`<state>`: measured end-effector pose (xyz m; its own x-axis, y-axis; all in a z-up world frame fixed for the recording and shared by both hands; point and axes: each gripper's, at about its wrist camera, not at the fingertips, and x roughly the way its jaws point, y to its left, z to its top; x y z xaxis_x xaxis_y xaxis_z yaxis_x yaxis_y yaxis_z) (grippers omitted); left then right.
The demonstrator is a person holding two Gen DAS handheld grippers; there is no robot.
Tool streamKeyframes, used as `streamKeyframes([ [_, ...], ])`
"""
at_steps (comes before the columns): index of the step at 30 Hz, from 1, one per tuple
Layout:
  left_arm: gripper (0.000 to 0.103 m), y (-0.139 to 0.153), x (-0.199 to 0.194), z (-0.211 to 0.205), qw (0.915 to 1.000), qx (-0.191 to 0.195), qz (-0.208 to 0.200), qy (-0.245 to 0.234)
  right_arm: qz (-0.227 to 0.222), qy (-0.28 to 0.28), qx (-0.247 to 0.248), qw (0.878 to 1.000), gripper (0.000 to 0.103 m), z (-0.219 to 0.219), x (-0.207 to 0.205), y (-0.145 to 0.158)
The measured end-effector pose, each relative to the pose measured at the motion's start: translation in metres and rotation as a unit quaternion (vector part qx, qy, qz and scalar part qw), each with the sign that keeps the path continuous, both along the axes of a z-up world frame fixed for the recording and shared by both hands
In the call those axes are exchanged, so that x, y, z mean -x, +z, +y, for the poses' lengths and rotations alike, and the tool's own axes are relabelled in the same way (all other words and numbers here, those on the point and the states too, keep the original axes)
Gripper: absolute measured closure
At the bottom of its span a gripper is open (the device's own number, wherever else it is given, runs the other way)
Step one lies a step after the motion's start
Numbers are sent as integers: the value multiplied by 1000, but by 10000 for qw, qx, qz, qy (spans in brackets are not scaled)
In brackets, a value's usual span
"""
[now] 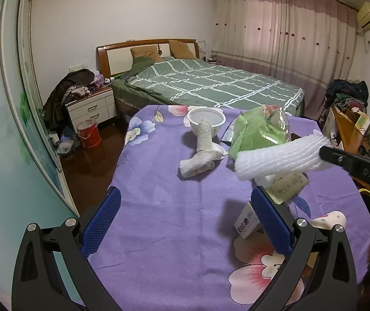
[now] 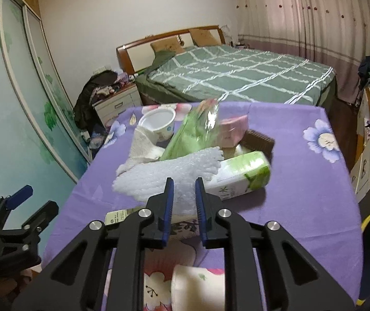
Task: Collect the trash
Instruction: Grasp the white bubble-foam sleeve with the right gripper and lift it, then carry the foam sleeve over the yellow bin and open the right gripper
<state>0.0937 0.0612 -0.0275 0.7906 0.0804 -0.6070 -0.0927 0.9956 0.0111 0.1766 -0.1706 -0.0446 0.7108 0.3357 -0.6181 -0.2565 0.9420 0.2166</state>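
On the purple flowered tabletop [image 2: 301,181] most of the rubbish is not yet gathered, so the job looks to be at an early stage. The right claw [image 2: 183,181] is clenched on a white foam net sleeve [image 2: 159,173], and the left wrist view shows that sleeve [image 1: 280,155] carried clear of the cloth, its shadow falling below it. That is the one piece in hand.

Left lying are a white plastic cup [image 2: 159,124], a rolled white cloth [image 1: 203,150] leaning on the cup, a crumpled green and clear wrapper [image 2: 195,134], a pink box [image 2: 233,128], a brown ridged tray [image 2: 258,140], a green and white carton [image 2: 239,176], a small printed packet [image 2: 119,216] and a paper cup [image 2: 198,287] on its side at the near edge.

The left claw [image 1: 185,223] is released, its blue pads wide apart with nothing between them, poised over bare cloth.

No bin or bag for the trash can be picked out for certain, so where the sleeve should go is unclear.
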Motion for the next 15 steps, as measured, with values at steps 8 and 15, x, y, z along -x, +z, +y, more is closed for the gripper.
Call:
streamKeyframes([
  [8, 4, 6, 15, -26, 9996, -66, -61, -249, -347, -440, 15, 9984, 87, -57, 43, 29],
  [15, 4, 0, 23, -56, 9987, -15, 24, -517, -357, -1357, 260, 9898, 87, -142, 76, 26],
])
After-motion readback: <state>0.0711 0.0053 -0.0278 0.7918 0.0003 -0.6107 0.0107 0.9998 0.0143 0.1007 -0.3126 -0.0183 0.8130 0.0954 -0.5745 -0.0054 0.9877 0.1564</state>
